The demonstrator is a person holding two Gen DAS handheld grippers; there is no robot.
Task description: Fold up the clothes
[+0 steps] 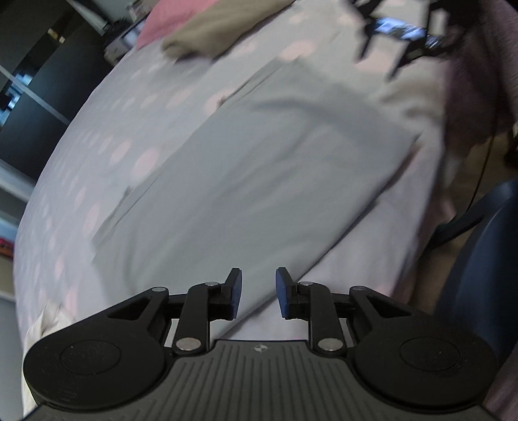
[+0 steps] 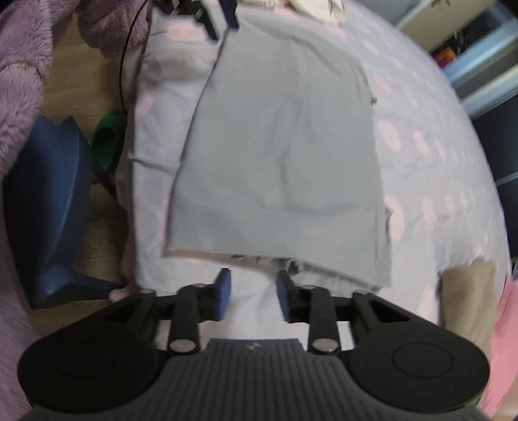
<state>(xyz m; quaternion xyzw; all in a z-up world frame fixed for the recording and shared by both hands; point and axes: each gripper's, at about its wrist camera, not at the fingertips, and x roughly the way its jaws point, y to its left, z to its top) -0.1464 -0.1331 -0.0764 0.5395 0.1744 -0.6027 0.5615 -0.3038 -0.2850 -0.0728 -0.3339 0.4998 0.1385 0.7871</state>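
A grey garment (image 1: 259,168) lies flat on the bed, folded into a long rectangle; the right wrist view shows this grey garment (image 2: 278,145) lengthwise. My left gripper (image 1: 258,293) hovers over one end of it, its jaws apart with nothing between the blue pads. At the opposite end my right gripper (image 2: 252,293) is open too, just short of the cloth's near hem, and holds nothing. The other gripper shows as a dark blur (image 1: 398,35) at the far end in the left wrist view.
The bed sheet (image 1: 106,136) is pale lilac with pink dots. A tan garment (image 1: 200,35) and a pink one (image 1: 162,22) lie farther along the bed. A blue chair (image 2: 51,200), a green object (image 2: 106,142) and a purple fleece (image 2: 19,74) are beside the bed edge.
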